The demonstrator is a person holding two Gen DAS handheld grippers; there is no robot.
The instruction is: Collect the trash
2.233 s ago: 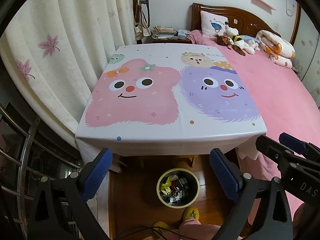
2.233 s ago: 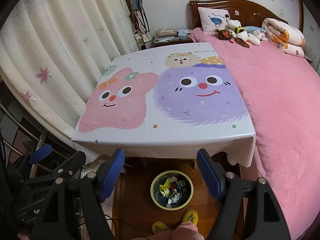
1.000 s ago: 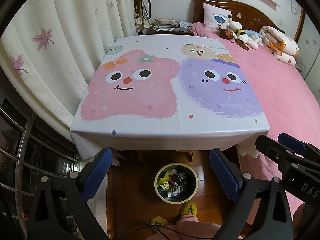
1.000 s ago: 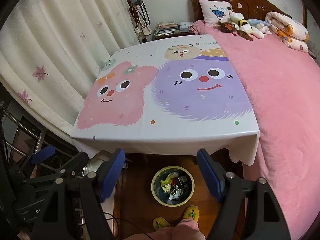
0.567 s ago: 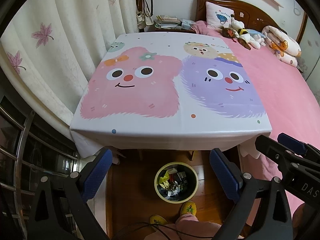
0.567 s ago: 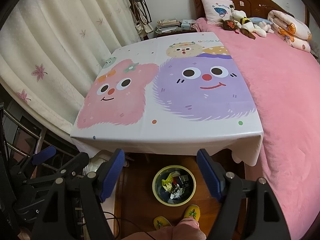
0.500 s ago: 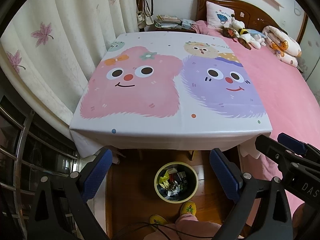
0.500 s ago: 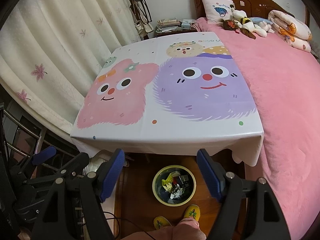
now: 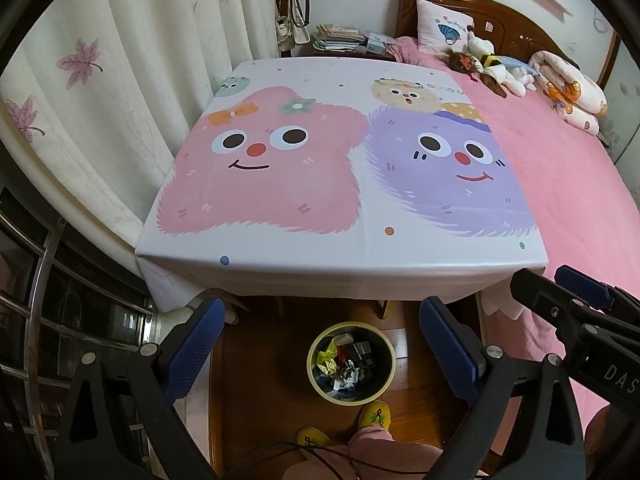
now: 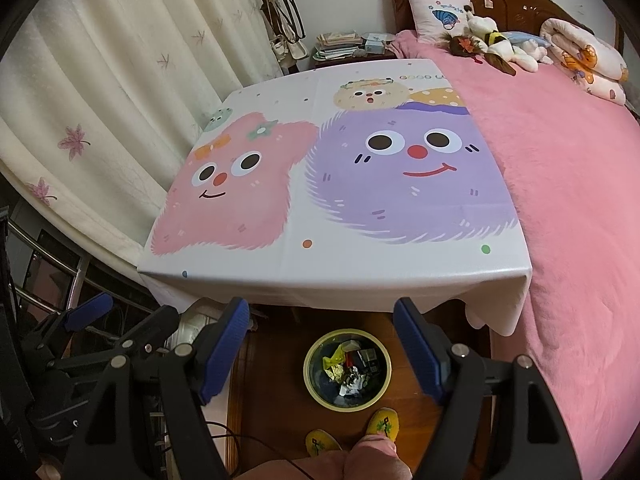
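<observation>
A round yellow-rimmed trash bin [image 9: 316, 376] [image 10: 310, 384] stands on the wooden floor under the table's near edge, with several crumpled wrappers and scraps [image 9: 344, 364] [image 10: 350, 368] inside. The table [image 9: 320, 272] [image 10: 340, 276] carries a white cloth printed with pink and purple furry faces. My left gripper [image 9: 320, 336] is open and empty, held high above the bin. My right gripper [image 10: 322, 344] is open and empty too, also above the bin. Each gripper shows at the other view's edge.
A pink bed [image 9: 568, 184] [image 10: 580, 184] touches the table's right side, with plush toys and a pillow at the headboard. A cream curtain [image 9: 100, 112] hangs left. A metal rack [image 9: 36, 304] stands at lower left. The person's yellow slippers [image 10: 384, 424] are beside the bin.
Both views have drifted slightly; the table and bin sit a little differently in frame. Both grippers stay open and empty.
</observation>
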